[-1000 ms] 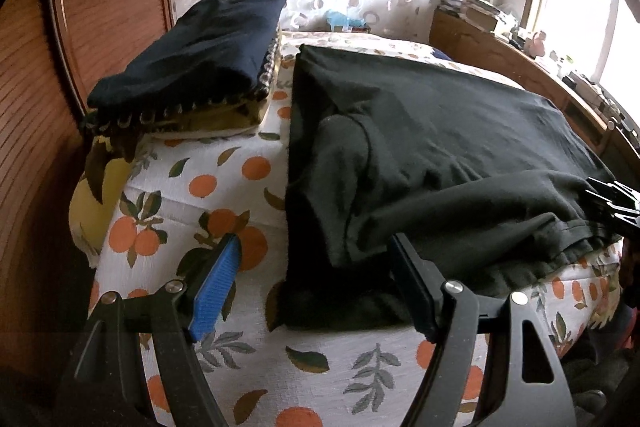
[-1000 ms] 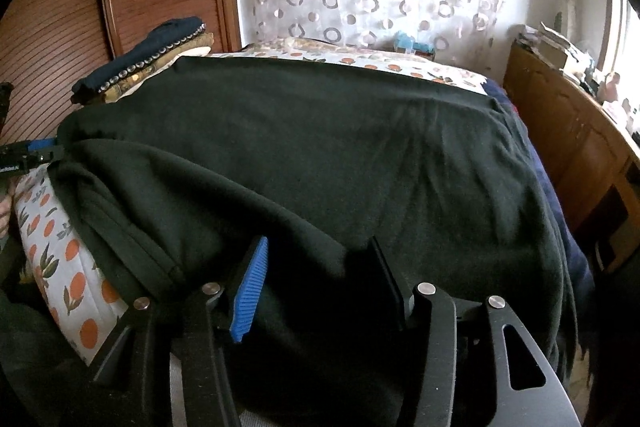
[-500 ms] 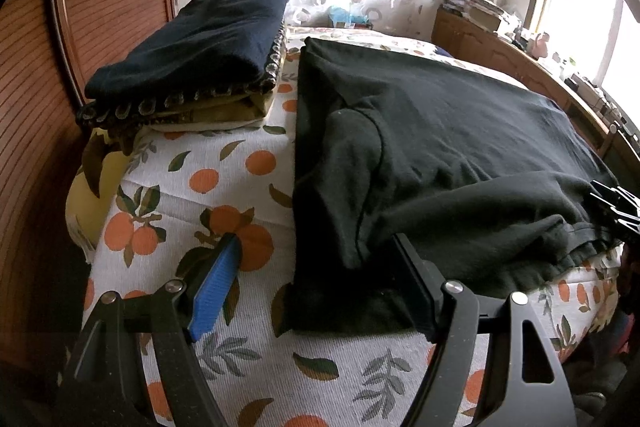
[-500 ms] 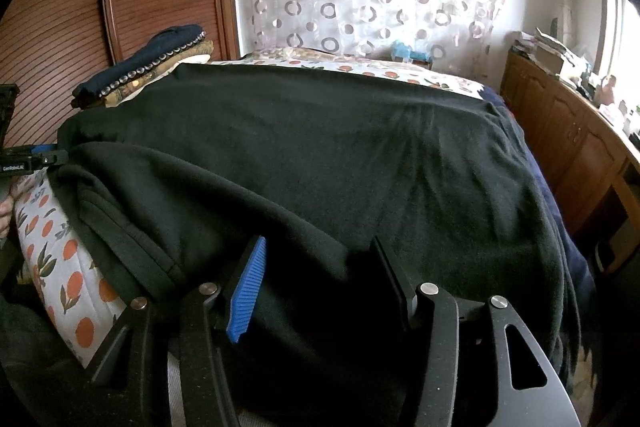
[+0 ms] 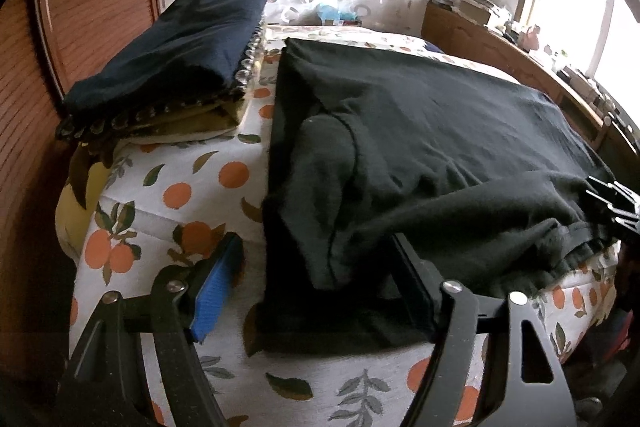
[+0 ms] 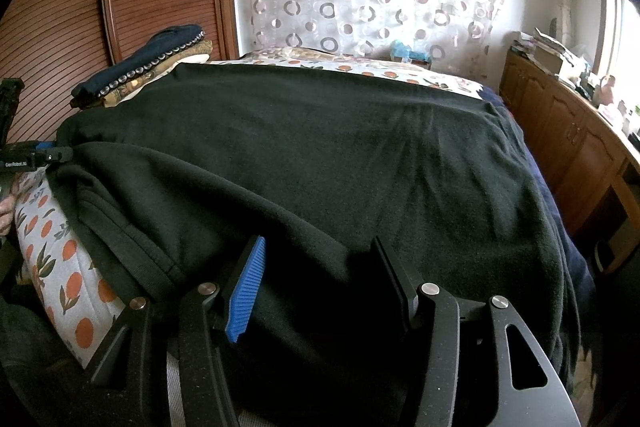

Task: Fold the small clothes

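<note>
— Two grippers sit at the near edge of the bed (image 5: pixel 208 183), where the black garment (image 5: pixel 440 131) lies spread over the orange-print sheet. How will that cloth handle?

— It looks like soft, thick fleece: light, limp, not slippery, nothing fragile. It should drape and bunch rather than hold a crease, so a pinch on a doubled edge or hem seems the safest hold.

— Where does each gripper stand?

— The left gripper (image 5: pixel 316 291) has its fingers spread on either side of the garment's near left corner, and its jaws are closing. The blue pad (image 5: pixel 212 291) is over bare sheet, apart from the cloth; the black finger lies against the rumpled fold. Nothing is pinched yet. The right gripper (image 6: pixel 320 283) has its fingers spread over the garment's near edge, with cloth between them, but the pads do not appear to press on it.

— What does one view give that the other lacks?

— The left wrist view shows the tucked-in sleeve (image 5: pixel 324 163) and the stack of folded clothes (image 5: pixel 172 55) beside the garment by the headboard. It also catches the right gripper's tips at the far right. The right wrist view shows the ribbed hem (image 6: pixel 132 239) hanging over the bed's side, the broad flat back of the garment, and the wooden cabinets (image 6: pixel 568 147) along the window wall.
</note>
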`<state>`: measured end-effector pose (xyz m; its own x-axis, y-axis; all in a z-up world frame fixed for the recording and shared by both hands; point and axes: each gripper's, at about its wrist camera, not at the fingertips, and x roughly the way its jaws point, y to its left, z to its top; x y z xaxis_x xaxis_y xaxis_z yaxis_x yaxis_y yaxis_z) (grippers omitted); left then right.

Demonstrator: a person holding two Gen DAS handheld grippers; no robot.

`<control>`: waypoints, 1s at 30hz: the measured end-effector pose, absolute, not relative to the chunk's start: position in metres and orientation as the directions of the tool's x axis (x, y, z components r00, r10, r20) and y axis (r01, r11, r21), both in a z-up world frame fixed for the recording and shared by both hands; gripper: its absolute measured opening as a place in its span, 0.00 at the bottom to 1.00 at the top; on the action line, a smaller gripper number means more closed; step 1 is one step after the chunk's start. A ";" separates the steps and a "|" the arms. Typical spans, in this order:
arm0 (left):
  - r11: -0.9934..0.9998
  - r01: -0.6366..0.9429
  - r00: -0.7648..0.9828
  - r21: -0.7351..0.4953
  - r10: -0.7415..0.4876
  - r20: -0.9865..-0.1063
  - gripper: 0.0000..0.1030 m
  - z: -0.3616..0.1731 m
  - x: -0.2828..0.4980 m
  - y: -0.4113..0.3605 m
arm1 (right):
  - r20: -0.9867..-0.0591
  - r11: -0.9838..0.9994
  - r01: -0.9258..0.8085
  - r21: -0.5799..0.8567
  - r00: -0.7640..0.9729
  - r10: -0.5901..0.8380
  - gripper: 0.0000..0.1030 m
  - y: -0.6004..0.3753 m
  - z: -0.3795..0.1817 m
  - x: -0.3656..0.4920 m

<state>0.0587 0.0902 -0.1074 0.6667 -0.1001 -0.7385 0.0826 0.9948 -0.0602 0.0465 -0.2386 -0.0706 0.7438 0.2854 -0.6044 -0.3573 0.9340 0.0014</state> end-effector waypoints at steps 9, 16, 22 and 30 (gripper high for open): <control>0.994 0.109 0.672 -0.032 -0.098 -0.734 0.52 -0.107 0.061 0.084 | -0.613 0.936 -0.351 -0.003 0.740 0.276 0.57 -0.240 -0.069 0.049; 0.988 0.139 0.665 -0.066 -0.142 -0.734 0.11 -0.103 0.063 0.082 | -0.614 0.937 -0.349 -0.002 0.740 0.275 0.58 -0.241 -0.067 0.051; 0.982 0.171 0.727 -0.073 -0.176 -0.664 0.06 -0.076 0.057 0.067 | -0.613 0.935 -0.354 0.001 0.738 0.280 0.59 -0.242 -0.068 0.051; 0.966 0.250 0.781 -0.062 -0.239 -0.577 0.06 -0.037 0.050 0.037 | -0.620 0.928 -0.372 -0.009 0.731 0.287 0.66 -0.239 -0.068 0.050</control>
